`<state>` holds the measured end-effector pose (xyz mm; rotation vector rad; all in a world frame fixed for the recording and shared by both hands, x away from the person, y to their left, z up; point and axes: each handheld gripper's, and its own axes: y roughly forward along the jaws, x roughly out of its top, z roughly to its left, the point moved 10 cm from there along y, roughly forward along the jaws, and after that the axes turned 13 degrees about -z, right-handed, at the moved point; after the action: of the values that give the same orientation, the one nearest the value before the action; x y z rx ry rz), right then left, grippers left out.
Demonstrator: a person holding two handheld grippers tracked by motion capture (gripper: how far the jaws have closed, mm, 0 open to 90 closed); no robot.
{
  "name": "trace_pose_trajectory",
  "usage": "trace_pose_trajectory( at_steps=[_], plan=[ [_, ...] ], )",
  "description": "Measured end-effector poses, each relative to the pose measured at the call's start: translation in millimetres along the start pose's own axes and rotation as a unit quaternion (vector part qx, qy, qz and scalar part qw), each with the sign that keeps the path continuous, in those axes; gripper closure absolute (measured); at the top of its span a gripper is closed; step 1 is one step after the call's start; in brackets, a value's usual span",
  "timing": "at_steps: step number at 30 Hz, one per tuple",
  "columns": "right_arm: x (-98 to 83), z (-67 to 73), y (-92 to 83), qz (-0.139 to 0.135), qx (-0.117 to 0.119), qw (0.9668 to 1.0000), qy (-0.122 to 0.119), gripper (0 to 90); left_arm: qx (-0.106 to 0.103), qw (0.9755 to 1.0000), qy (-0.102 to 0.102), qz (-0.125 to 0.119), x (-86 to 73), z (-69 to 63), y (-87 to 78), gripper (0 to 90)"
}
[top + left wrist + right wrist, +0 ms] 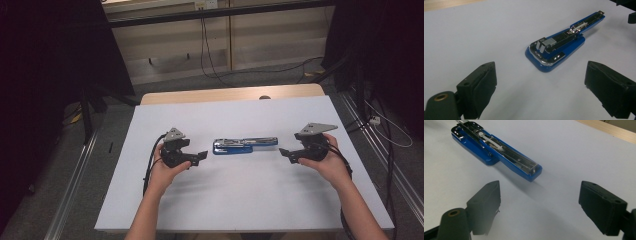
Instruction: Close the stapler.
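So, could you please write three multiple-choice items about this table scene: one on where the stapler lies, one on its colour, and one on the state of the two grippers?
1. Where does the stapler lie?
A. between the two grippers, apart from both
B. inside the left gripper's jaws
C. on the floor beside the table

2. What colour is the stapler's body?
A. red
B. blue
C. yellow

3. How do the left gripper and the right gripper stand?
A. both closed on the stapler
B. one closed on it, one open
C. both open, with nothing held

Answers:
1 A, since the high view shows it on the white table cover with a gap on each side.
2 B, since both gripper views show a blue base with metal parts on top.
3 C, since in each gripper view the jaws stand wide apart with bare cover between them.
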<state>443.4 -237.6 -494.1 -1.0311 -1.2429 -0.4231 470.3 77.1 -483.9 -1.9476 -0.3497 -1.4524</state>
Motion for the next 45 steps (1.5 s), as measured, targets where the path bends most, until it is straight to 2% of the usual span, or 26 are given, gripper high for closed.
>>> trace_pose_trajectory(
  at_steps=[3, 6, 10, 11, 13, 14, 18, 20, 22, 23, 24, 25, 28, 31, 34, 35, 40, 42, 44, 45],
  plan=[
    [-0.4, -0.9, -0.7, -0.007, -0.002, 1.0000, -0.001, 27.0, 0.002, 1.0000, 0.003, 0.000, -0.6, 0.2, 2.3, 12.3],
    [-1.6, -2.5, -0.3, -0.011, -0.006, 0.9999, 0.002, 31.6, 0.006, 1.0000, -0.003, -0.004, -0.1, -0.1, 5.5, 15.1],
    [-3.2, -4.1, -0.9, -0.012, -0.009, 0.9999, 0.006, 45.7, 0.018, 0.9998, 0.002, -0.003, 1.3, 2.8, 8.1, 20.2],
    [-3.4, -4.3, -0.7, -0.012, -0.009, 0.9998, 0.008, 50.4, 0.021, 0.9998, -0.005, -0.005, 1.4, 2.6, 9.8, 22.7],
    [-5.8, -5.0, 0.5, -0.004, -0.013, 0.9998, 0.014, 59.0, 0.020, 0.9997, -0.010, -0.003, 0.0, 1.5, 13.3, 30.5],
    [-7.3, -5.0, 1.4, 0.002, -0.015, 0.9999, 0.009, 61.8, 0.022, 0.9997, -0.005, 0.005, -2.3, 1.6, 14.6, 33.0],
    [-13.1, 0.2, 6.0, 0.020, -0.003, 0.9998, -0.010, 69.6, 0.030, 0.9995, 0.005, 0.011, -6.1, 0.0, 22.7, 48.6],
    [-14.8, 1.3, 8.3, 0.026, -0.005, 0.9995, -0.015, 72.9, 0.028, 0.9995, 0.005, 0.011, -6.8, -2.1, 26.3, 60.7],
    [-14.9, 2.6, 10.3, 0.027, -0.005, 0.9995, -0.014, 77.7, 0.020, 0.9996, 0.010, 0.015, -8.0, -4.9, 30.3, 66.8],
    [-15.1, 4.0, 11.5, 0.030, -0.002, 0.9994, -0.016, 80.7, 0.020, 0.9997, 0.005, 0.013, -7.9, -6.5, 32.0, 72.4],
    [-15.1, 4.3, 12.1, 0.033, -0.003, 0.9993, -0.020, 82.2, 0.018, 0.9998, 0.004, 0.011, -7.7, -7.9, 34.4, 74.3],
    [-15.3, 5.2, 13.1, 0.037, -0.003, 0.9990, -0.024, 84.7, 0.016, 0.9997, 0.012, 0.015, -8.2, -7.1, 34.7, 78.6],
    [-16.7, 5.3, 15.0, 0.045, -0.008, 0.9984, -0.031, 89.5, 0.006, 0.9999, 0.007, 0.013, -8.2, -11.0, 38.6, 89.3],
    [-16.4, 7.0, 16.3, 0.043, 0.000, 0.9990, -0.017, 90.0, -0.002, 0.9998, 0.008, 0.017, -9.7, -14.6, 41.8, 90.0],
    [-17.9, 6.0, 17.8, 0.050, -0.004, 0.9986, -0.020, 90.0, -0.006, 0.9995, 0.015, 0.026, -13.5, -16.8, 45.1, 90.0],
    [-18.1, 5.3, 18.6, 0.049, -0.005, 0.9986, -0.019, 90.0, -0.005, 0.9997, 0.011, 0.023, -13.7, -17.2, 45.9, 90.0],
    [-18.3, 4.6, 20.7, 0.050, -0.001, 0.9986, -0.017, 90.0, -0.010, 0.9997, 0.018, 0.014, -11.9, -19.2, 50.0, 90.0],
    [-19.2, 4.1, 21.1, 0.052, 0.000, 0.9985, -0.018, 90.0, -0.012, 0.9994, 0.027, 0.019, -12.5, -20.4, 52.3, 90.0],
    [-20.3, 4.0, 21.6, 0.053, 0.000, 0.9985, -0.015, 90.0, -0.017, 0.9995, 0.021, 0.019, -13.4, -23.6, 55.2, 90.0],
    [-20.8, 4.0, 21.6, 0.054, 0.000, 0.9985, -0.013, 90.0, -0.017, 0.9992, 0.027, 0.024, -14.8, -23.9, 55.6, 90.0]
  ],
)
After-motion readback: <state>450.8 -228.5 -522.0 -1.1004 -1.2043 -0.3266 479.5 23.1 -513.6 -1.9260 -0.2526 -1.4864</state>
